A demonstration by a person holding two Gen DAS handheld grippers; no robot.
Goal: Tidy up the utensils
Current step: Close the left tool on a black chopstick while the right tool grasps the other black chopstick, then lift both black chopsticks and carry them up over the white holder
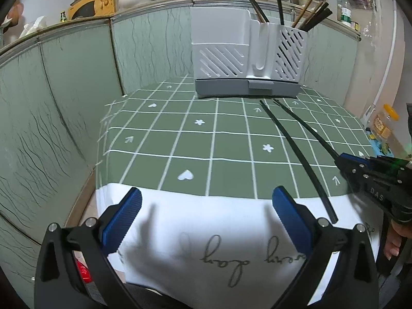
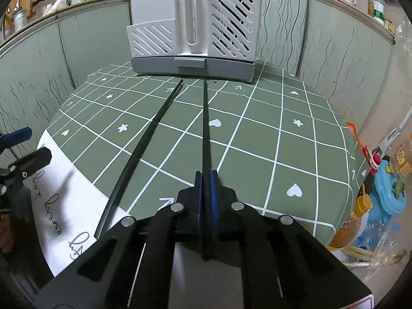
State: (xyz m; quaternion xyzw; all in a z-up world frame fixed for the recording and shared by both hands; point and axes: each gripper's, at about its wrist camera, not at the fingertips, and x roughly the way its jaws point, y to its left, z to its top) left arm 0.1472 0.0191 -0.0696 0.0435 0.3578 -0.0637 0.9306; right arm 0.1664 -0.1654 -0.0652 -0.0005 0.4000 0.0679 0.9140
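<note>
A small table wears a green cloth [image 1: 219,139] with white lines, hearts and stars on it. The near edge of the cloth is white and has curly writing. Pale green panels [image 1: 64,82] stand around the table like a low wall, and a shelf above them holds pots and bottles.

At the far end of the table stands a white rack [image 2: 193,25] on a grey base. It has slanted slots in its walls. Dark chopsticks and sticks poke up out of its right-hand cup (the left part looks lower, and I cannot see inside it).

Two black chopsticks are out on the table. The right gripper [image 2: 206,177] is squeezed tight on one chopstick [image 2: 205,128]. Its blue pads [image 2: 213,185] press on the near part of the stick, and the far tip points at the base of the rack, very near it. Whether that tip touches the cloth I cannot tell.

The other chopstick [image 2: 144,144] lies loose on the cloth, just to the left of the held one. Its near end rests on the white edge, and its far tip lies near the rack too.

The left gripper [image 1: 206,206] is spread wide with nothing between its blue pads [image 1: 285,211]. It hangs over the white edge of the cloth, well apart from both chopsticks.

Part of a hand [image 1: 394,242] shows at the right edge of the left view, holding the right gripper's handle.
</note>
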